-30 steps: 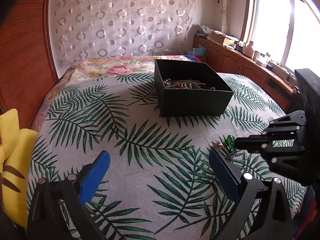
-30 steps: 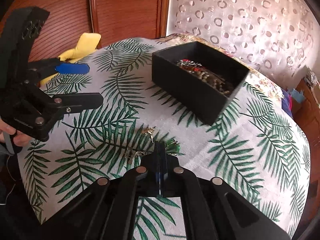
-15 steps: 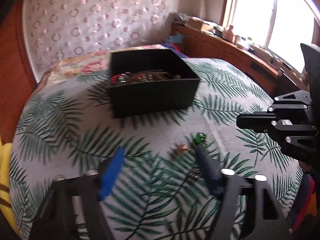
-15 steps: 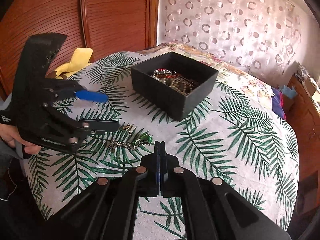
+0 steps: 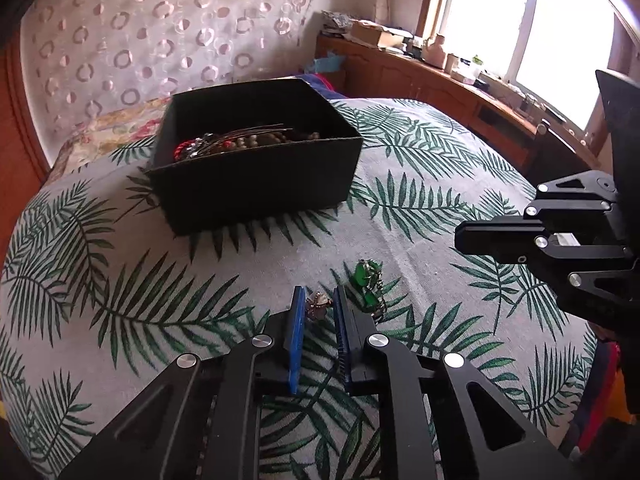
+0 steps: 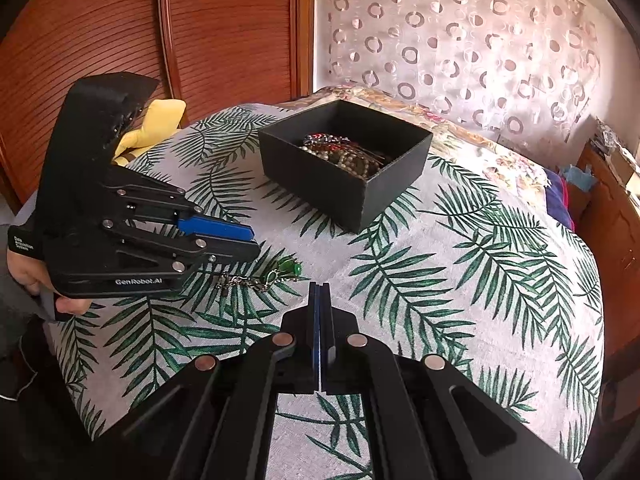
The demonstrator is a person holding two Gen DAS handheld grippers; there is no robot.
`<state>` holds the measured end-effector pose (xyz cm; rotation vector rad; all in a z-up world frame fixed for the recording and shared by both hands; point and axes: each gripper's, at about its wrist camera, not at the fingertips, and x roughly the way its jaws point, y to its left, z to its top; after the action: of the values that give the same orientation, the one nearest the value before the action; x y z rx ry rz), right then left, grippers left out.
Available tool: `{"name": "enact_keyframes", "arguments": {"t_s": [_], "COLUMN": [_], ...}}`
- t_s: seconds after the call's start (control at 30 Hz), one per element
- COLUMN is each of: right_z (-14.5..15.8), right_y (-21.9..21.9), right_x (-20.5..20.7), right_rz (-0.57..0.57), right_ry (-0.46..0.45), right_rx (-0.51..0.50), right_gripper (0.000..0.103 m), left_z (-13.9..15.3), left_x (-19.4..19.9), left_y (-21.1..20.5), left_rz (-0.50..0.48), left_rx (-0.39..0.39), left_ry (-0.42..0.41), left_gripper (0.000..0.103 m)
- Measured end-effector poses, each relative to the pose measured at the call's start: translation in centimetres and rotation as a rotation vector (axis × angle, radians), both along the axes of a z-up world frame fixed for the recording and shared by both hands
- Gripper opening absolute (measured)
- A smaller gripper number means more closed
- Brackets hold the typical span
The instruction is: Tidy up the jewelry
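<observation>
I am closing my left tool (image 5: 318, 308) around one small silver charm (image 5: 317, 303) lying on the bed (image 5: 120, 280); its blue pads (image 5: 297, 320) are flanking the charm, not clearly pressing it yet. Just right of it, one green-stoned chain (image 5: 369, 280) is lying loose. My right tool (image 6: 320, 300) is hovering clenched on nothing, with open leaf-print cover around it. Farther back, one black box (image 5: 256, 184) of jewelry is sitting well clear of the bed's edges
</observation>
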<state>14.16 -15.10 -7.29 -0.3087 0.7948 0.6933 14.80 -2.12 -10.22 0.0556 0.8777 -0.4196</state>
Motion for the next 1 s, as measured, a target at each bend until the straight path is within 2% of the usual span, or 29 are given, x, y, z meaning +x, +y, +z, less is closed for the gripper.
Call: {"name": "enact_keyframes", "arguments": {"t_s": [0.27,0.3,0.5,0.57,0.7,0.93,1.0], "right_z": [-0.9,-1.0,-2.1,-2.3,-2.1,-2.8,-2.7], "right_y": [1.5,1.7,2.7,3.0,3.5,4.9,5.0], "right_x": [1.8,2.1,3.4,3.5,3.4,4.0,4.4], "right_rz": [0.009,0.008,0.024,0.038,0.058,0.058,0.059], "right_ry": [0.059,0.063,0.095,0.104,0.107,0.083,0.092], "right_rx": [0.034,0.030,-0.002,-0.010,-0.004,-0.095,-0.089], "right_gripper": [0.001,0.001,0.002,0.005,0.024,0.024,0.024], "left_z": [1.2,1.3,1.1,0.8,0.7,1.2,1.2], "left_x": [-1.3,-1.3,-1.7,-1.7,-1.6,-1.8,-1.9], "left_y": [2.9,3.1,4.1,4.3,4.5,5.1,5.2], "left_rz": [0.067,0.071,0.090,0.094,0.101,0.111,0.114], "left_rx": [-0.052,-0.053,-0.062,-0.057,-0.062,-0.064,-0.067], "left_ry": [-0.030,-0.032,-0.030,-0.021,-0.018,-0.031,-0.031], "left_gripper": [0.012,0.007,0.007,0.007,0.007,0.007,0.007]}}
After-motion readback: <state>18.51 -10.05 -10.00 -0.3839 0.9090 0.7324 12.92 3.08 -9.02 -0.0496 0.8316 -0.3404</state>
